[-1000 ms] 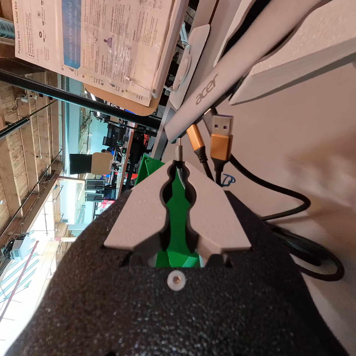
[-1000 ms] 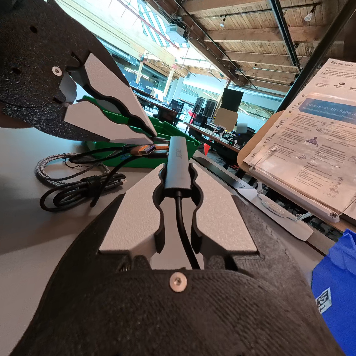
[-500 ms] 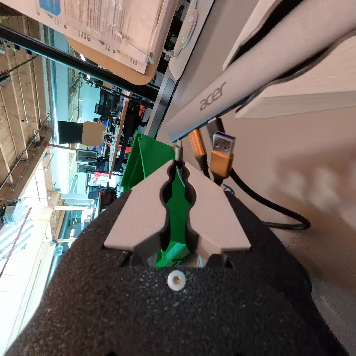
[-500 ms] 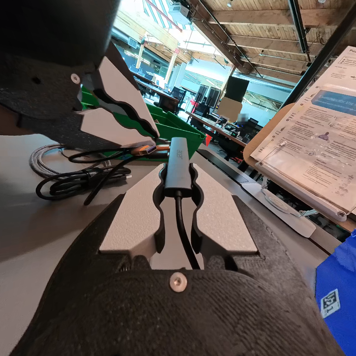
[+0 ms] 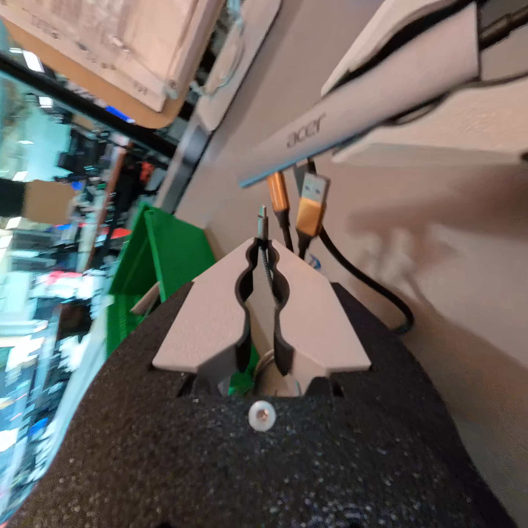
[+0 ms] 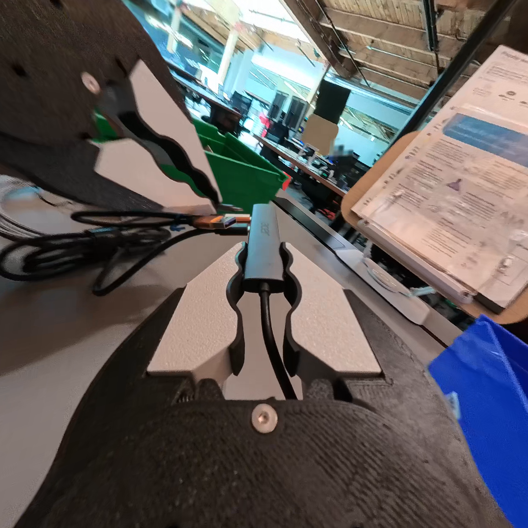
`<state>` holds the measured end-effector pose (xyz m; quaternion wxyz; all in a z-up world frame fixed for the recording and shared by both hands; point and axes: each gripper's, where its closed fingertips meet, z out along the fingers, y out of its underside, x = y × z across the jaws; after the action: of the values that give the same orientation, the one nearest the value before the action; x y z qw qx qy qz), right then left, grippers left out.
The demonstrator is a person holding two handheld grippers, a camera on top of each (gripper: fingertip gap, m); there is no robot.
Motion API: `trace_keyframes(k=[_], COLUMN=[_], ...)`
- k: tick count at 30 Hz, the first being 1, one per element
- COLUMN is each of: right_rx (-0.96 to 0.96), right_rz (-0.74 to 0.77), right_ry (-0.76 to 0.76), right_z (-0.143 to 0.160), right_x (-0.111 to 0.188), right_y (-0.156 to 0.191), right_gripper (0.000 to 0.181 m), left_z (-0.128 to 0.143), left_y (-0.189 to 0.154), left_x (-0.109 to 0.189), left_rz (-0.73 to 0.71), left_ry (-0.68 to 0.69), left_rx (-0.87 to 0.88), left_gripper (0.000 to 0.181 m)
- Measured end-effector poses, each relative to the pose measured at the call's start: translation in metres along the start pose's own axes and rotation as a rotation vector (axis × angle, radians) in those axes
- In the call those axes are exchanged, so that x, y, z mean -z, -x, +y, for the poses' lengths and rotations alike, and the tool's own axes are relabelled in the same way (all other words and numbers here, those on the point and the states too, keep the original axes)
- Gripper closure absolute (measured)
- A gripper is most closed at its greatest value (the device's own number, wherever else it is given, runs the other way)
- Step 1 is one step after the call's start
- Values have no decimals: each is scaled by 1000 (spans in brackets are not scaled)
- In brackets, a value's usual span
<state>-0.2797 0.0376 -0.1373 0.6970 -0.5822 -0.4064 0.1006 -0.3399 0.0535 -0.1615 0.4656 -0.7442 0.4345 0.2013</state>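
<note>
My right gripper point(image 6: 263, 251) is shut on a slim grey USB hub point(image 6: 263, 243), held above the grey table; its black lead runs back between the fingers. In the left wrist view the hub point(image 5: 300, 140) is at upper right. My left gripper point(image 5: 261, 243) is shut on a braided grey cable with a small silver plug point(image 5: 262, 220). The plug tip is a short way off the hub's side, apart from it. An orange plug point(image 5: 277, 191) sits in the hub. A second orange USB plug point(image 5: 310, 205) is beside it. The left gripper point(image 6: 217, 200) shows at upper left in the right wrist view.
A green bin point(image 6: 243, 177) stands behind the hub. Coiled black cables point(image 6: 71, 251) lie on the table point(image 6: 57, 328) at left. A clipboard stand with printed sheets point(image 6: 457, 200) is at right, and a blue bin point(image 6: 491, 414) at lower right.
My left gripper has drawn back from the hub with the braided cable: the small plug was at the hub's side and now shows clear of it. The right gripper still holds the hub.
</note>
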Motion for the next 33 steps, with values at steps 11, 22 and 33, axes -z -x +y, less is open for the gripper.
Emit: trace_keyframes(k=[11,22,33], right_rx=[50,68,70], right_rz=[-28,-59,-60], right_ry=[49,18,16], right_z=[26,23,23], right_x=[27,32,32], right_y=[-29,-27,-26], right_gripper=[159,160,159], left_z=[14,11,1], left_y=[-41,-43,-47], left_x=[2,2,11], left_rz=[715,870,1091], left_ry=[-154,-123,-203], left_rx=[368,649,844], left_gripper=[153,144,165])
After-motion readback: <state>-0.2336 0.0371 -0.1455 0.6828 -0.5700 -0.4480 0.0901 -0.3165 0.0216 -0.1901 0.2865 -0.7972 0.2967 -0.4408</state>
